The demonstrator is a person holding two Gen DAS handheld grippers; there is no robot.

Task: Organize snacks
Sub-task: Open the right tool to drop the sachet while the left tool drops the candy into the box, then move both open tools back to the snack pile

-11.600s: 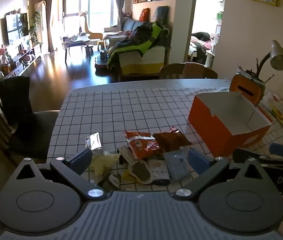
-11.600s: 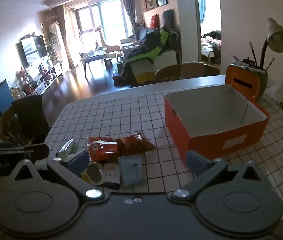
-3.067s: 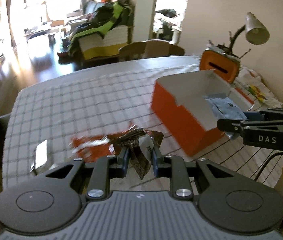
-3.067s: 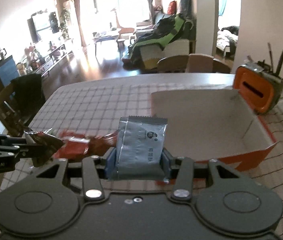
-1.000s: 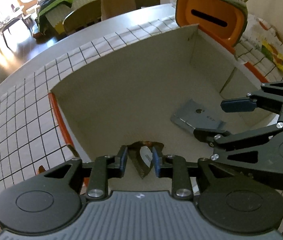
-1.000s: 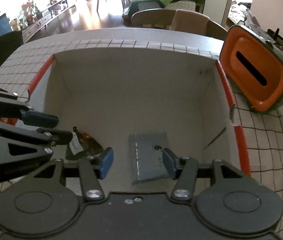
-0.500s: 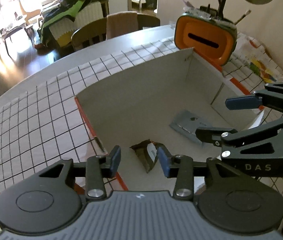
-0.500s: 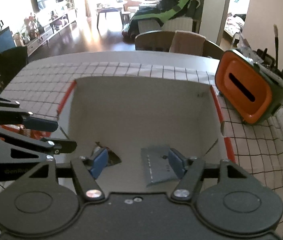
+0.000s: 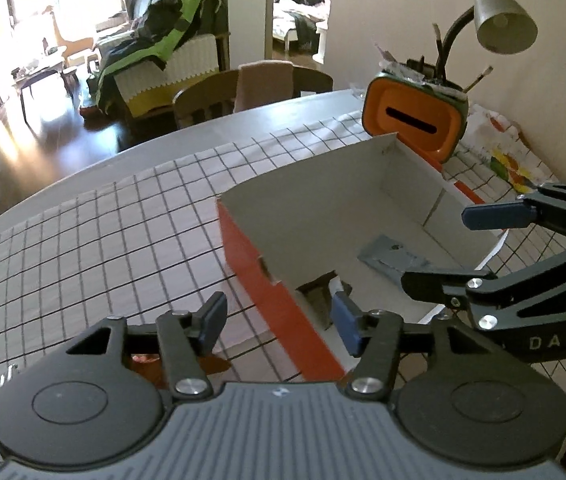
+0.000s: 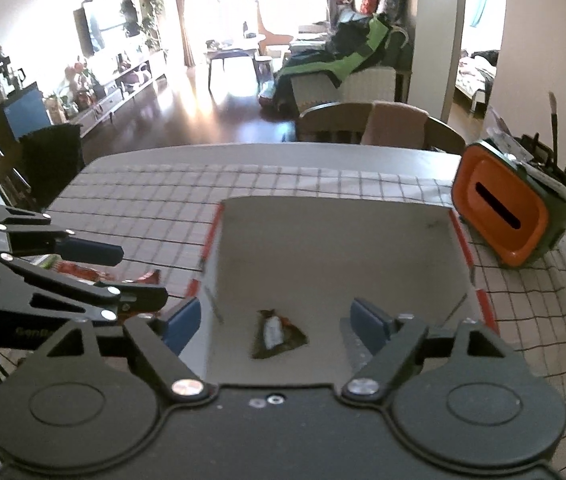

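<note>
The orange box (image 9: 243,236) with a white inside stands on the checked tablecloth. On its floor lie a grey-blue packet (image 9: 391,256) and a dark brown packet (image 10: 275,334). In the left wrist view the near wall half hides the brown packet (image 9: 319,296). My left gripper (image 9: 279,322) hovers above the box's near left corner, its jaws opening with nothing between them. My right gripper (image 10: 276,320) hangs over the box's near side, jaws opening and empty, and its right finger covers part of the grey-blue packet (image 10: 353,344). Red snack packets (image 10: 75,270) lie left of the box.
An orange pen holder (image 9: 415,124) and a desk lamp (image 9: 503,16) stand behind the box at the right. A colourful cloth (image 9: 511,160) lies by the wall. A wooden chair (image 9: 243,88) stands at the table's far edge. A silver packet (image 9: 7,372) lies at the near left.
Both grippers have risen and drawn back out of the box while their jaws spread. The brown packet left the left jaws and now lies on the box floor.
</note>
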